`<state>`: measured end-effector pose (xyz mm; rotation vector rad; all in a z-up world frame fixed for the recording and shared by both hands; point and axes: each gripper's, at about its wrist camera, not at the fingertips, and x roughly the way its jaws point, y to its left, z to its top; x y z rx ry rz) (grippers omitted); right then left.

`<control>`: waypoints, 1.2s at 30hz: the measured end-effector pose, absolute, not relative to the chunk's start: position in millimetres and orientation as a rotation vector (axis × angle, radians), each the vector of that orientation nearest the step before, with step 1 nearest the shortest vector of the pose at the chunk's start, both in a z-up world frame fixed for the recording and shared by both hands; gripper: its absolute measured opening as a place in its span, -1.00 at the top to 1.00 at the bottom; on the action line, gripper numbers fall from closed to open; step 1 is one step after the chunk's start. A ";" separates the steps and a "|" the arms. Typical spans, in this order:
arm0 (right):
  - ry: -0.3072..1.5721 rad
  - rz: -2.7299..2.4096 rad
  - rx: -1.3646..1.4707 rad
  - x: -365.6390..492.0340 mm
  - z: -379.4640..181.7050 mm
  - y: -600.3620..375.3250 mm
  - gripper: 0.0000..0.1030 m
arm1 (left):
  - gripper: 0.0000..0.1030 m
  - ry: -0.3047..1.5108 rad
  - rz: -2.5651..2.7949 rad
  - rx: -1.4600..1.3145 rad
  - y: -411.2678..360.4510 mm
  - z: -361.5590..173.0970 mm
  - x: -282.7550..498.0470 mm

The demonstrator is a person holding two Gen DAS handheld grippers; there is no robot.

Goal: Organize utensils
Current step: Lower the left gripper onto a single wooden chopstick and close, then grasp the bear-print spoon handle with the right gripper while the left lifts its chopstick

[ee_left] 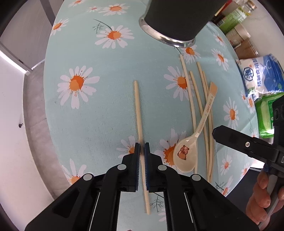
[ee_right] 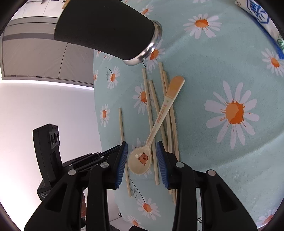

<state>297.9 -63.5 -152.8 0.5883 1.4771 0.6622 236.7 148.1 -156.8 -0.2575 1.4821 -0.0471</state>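
Note:
A single cream chopstick (ee_left: 139, 113) lies on the daisy tablecloth (ee_left: 99, 110). My left gripper (ee_left: 142, 146) is shut on it near its near end. To its right lie several more chopsticks (ee_left: 200, 106) with a cream capybara spoon (ee_left: 186, 152) across them. In the right wrist view my right gripper (ee_right: 142, 156) is open, its blue pads either side of the spoon bowl (ee_right: 140, 160), just above it. The single chopstick (ee_right: 122, 135) lies left of it. A black cup with a steel rim (ee_left: 175, 19) stands beyond the utensils; it also shows in the right wrist view (ee_right: 110, 28).
Food packets (ee_left: 259, 76) and bottles (ee_left: 236, 16) crowd the table's right side. The table edge drops to the floor on the left (ee_left: 35, 110). The right gripper's body (ee_left: 248, 145) and a hand (ee_left: 262, 199) are at the right.

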 end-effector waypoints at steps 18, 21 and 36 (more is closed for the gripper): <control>1.509 0.612 0.587 307.5 -172.3 -38.9 0.41 | 0.92 1.429 -0.128 -0.398 171.3 -156.3 232.3; 1.507 0.601 0.584 309.6 -174.4 -35.2 0.50 | 0.92 1.422 -0.143 -0.406 176.7 -152.6 229.2; 1.469 0.598 0.556 297.3 -166.0 -48.1 0.88 | 0.92 1.390 -0.195 -0.411 178.7 -152.5 230.4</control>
